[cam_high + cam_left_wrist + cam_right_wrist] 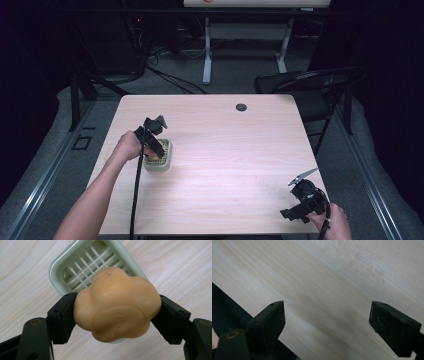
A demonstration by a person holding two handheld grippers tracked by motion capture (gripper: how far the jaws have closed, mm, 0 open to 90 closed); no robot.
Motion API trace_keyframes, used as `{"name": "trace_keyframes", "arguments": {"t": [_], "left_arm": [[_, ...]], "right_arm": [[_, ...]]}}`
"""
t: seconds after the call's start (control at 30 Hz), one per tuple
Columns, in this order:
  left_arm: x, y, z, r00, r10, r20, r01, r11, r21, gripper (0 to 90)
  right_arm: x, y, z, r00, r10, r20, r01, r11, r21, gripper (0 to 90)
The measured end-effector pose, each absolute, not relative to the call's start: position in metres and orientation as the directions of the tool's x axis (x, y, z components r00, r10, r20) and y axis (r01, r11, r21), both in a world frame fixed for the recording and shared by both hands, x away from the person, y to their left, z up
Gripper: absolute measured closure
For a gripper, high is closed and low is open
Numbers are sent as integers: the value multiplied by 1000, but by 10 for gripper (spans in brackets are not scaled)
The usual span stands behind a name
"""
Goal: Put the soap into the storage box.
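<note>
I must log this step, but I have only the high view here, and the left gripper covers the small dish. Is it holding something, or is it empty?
Observer: It holds something. In the left gripper view, the left gripper is clamped on an orange flower-shaped soap, one jaw on each side.
Operator: Is there anything else in the dish?
Observer: The pale green soap dish shows a bare grid of slats behind the soap; the part under the soap is hidden.
Operator: And the right gripper, does it carry anything?
Observer: No. In the right gripper view, the right gripper has its jaws wide apart with bare wooden table between them, near the table's edge.
</note>
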State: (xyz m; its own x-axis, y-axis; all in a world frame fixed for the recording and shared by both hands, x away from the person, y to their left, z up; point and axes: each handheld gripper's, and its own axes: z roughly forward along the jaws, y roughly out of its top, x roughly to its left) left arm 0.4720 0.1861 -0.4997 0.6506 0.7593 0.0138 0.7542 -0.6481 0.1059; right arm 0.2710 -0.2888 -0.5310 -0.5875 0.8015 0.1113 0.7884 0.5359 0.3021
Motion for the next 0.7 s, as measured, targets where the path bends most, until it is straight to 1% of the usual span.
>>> {"name": "trace_keyframes", "arguments": {"t": [0.7], "left_arm": [[483, 180, -516, 631, 775, 23, 773, -631, 66, 259]], "right_arm": [[271, -288, -531, -593, 798, 108, 786, 545, 292, 132]]}}
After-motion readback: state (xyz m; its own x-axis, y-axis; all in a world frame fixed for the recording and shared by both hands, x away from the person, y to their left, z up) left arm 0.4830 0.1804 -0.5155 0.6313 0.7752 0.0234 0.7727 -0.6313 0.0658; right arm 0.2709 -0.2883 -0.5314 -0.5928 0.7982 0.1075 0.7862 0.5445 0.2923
